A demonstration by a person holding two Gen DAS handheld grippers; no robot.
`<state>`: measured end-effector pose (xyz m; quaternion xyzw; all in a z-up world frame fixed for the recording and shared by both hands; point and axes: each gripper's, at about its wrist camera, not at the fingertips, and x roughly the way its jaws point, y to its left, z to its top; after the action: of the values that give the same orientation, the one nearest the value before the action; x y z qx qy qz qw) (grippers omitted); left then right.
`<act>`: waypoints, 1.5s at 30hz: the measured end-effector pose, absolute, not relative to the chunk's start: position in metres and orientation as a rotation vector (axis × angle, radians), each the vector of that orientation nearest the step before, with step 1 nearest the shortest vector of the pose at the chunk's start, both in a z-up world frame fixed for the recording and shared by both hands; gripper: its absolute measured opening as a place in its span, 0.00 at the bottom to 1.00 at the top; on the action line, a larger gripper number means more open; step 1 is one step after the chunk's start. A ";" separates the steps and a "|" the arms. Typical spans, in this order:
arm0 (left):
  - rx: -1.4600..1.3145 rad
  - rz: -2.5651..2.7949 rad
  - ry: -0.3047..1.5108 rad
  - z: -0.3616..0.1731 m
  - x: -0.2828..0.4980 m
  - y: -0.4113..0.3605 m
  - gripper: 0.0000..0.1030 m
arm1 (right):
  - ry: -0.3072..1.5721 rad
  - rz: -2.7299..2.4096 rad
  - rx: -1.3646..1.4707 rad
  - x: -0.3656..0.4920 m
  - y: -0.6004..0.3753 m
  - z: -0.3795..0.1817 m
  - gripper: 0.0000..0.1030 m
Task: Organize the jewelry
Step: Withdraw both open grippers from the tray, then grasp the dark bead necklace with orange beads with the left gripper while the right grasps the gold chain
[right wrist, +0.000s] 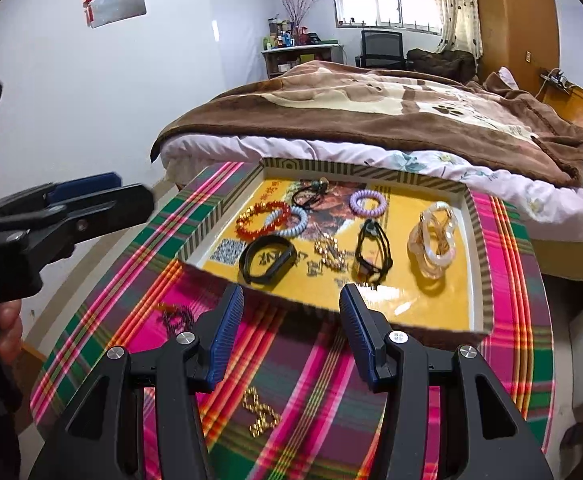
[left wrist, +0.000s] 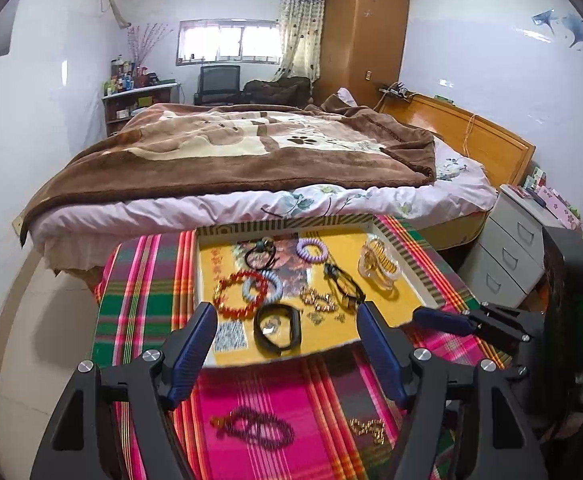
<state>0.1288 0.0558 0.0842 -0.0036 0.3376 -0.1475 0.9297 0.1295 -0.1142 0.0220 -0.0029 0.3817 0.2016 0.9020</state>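
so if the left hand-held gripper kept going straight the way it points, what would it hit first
Most likely the black band in the tray, which sits between the open fingers of the left hand-held gripper; depth is unclear, so it might meet the tray's near edge first.

Yellow-floored tray [right wrist: 476, 240] with striped rim, black band [right wrist: 268, 258], pink-green plaid cloth [right wrist: 311, 364]

- We see the tray [right wrist: 476, 256] on the cloth-covered table [right wrist: 507, 344], with the bed [right wrist: 371, 120] behind it.
- In front of the tray, on the cloth, the bead string [left wrist: 257, 430] lies left of the chain [left wrist: 369, 429].
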 end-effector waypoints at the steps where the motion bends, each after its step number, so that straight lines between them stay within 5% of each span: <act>1: -0.011 -0.291 0.686 0.081 0.122 0.059 0.70 | 0.793 0.418 -0.006 0.127 -0.115 0.020 0.50; 32: -0.229 -0.152 0.820 -0.011 0.068 0.138 0.70 | 0.925 0.597 -0.265 0.086 -0.086 -0.064 0.50; 38: -0.224 -0.150 0.860 -0.021 0.075 0.132 0.70 | 0.924 0.589 -0.255 0.083 -0.091 -0.062 0.13; 45: -0.204 -0.151 0.899 -0.032 0.088 0.123 0.70 | 0.919 0.589 -0.217 0.081 -0.099 -0.062 0.12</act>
<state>0.0884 0.1225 -0.0316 -0.0984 0.4335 -0.0730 0.8928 0.0810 -0.0988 -0.0619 -0.1030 0.4361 0.2797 0.8491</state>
